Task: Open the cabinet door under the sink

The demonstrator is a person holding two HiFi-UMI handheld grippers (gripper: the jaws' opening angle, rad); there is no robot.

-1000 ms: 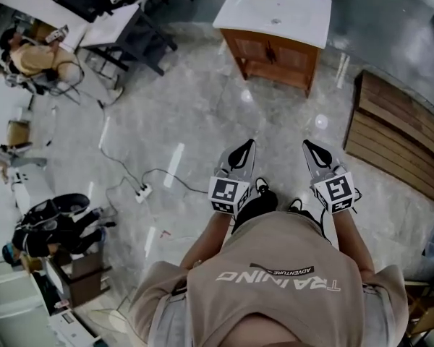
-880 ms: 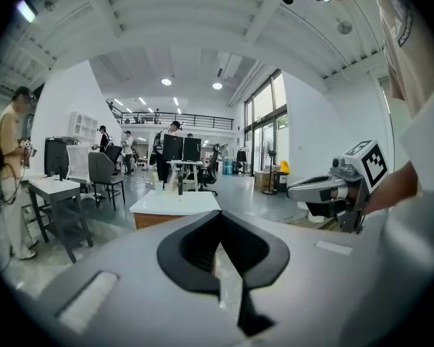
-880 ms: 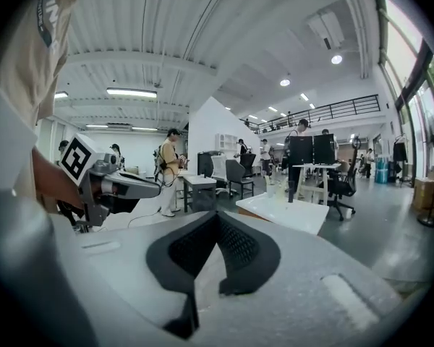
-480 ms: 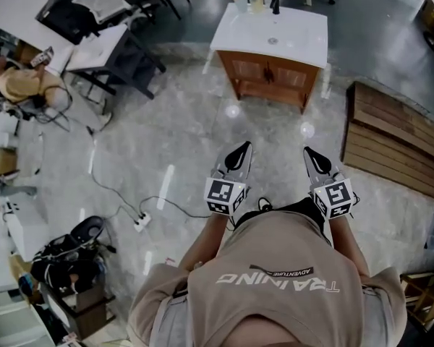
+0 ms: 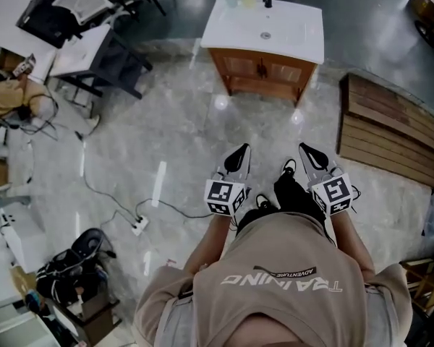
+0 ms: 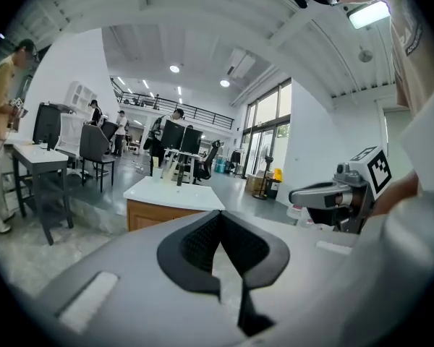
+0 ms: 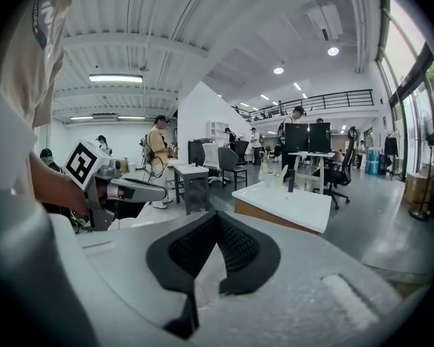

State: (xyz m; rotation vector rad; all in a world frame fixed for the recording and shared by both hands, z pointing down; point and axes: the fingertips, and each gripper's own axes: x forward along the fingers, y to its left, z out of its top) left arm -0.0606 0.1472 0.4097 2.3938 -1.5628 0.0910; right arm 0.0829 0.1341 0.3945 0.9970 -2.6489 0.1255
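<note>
Looking down in the head view, a person stands on a pale stone floor (image 5: 188, 121). The left gripper (image 5: 239, 155) and the right gripper (image 5: 308, 153) are held side by side before the chest. Both point toward the sink cabinet (image 5: 264, 74), which stands well apart from them at the top of the picture. Its cabinet door (image 5: 244, 64) is closed under the white sink top (image 5: 275, 31). A wooden pallet (image 5: 390, 132) lies to the cabinet's right.

In the left gripper view the black jaws meet at their tips with nothing between them, and the sink cabinet shows beyond them, far off.

In the right gripper view the jaws likewise sit pressed together and empty, with the sink cabinet ahead and clear of them.
</note>
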